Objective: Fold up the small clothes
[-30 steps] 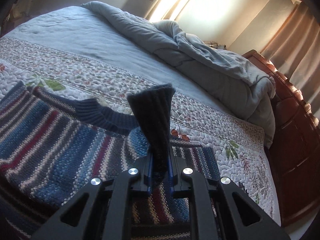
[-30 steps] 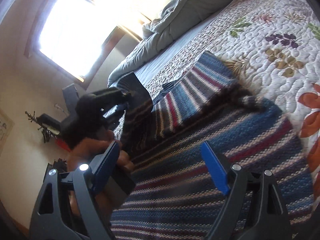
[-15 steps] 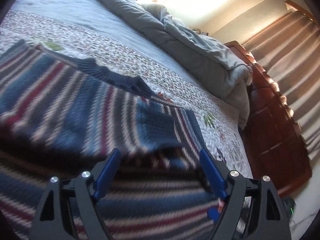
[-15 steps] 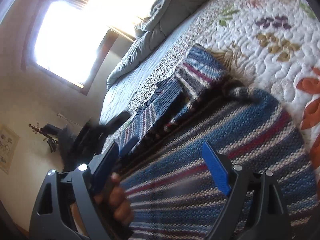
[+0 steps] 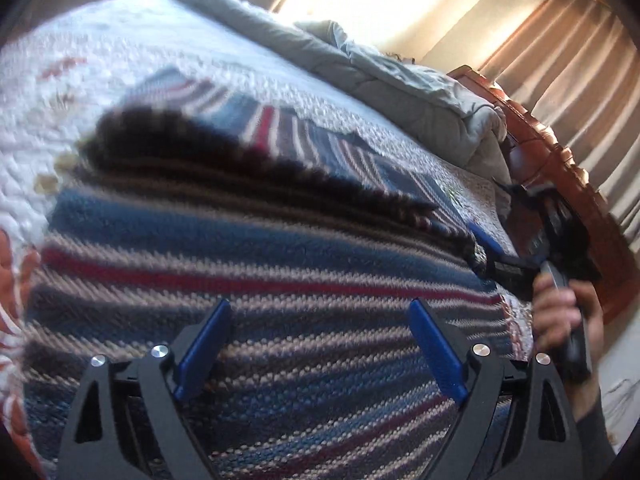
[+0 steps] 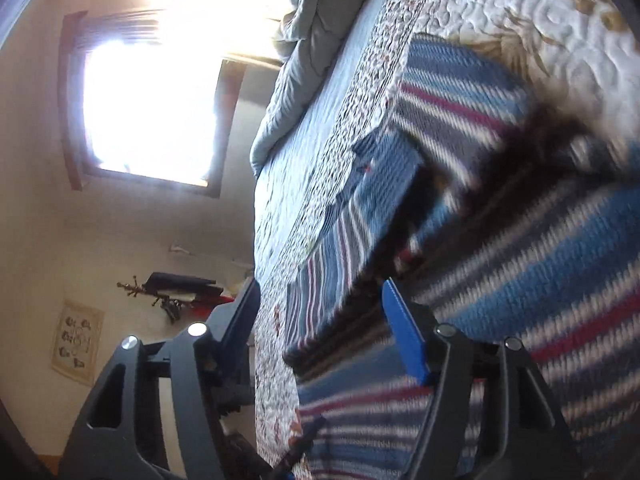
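Striped knit sweater (image 5: 280,280), spread on quilted bedspread (image 5: 120,60) with one sleeve laid across its body: left gripper (image 5: 320,344) jaws opening wide, empty above the knit; right gripper (image 6: 320,332) jaws closing around the sweater's near edge; next fold likely needs both edges gripped.

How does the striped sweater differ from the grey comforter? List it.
The striped sweater is a blue, red and white knit; the grey comforter is plain. The sweater lies spread out close to the camera; the comforter is bunched up at the far side. Both rest on the quilted bedspread.
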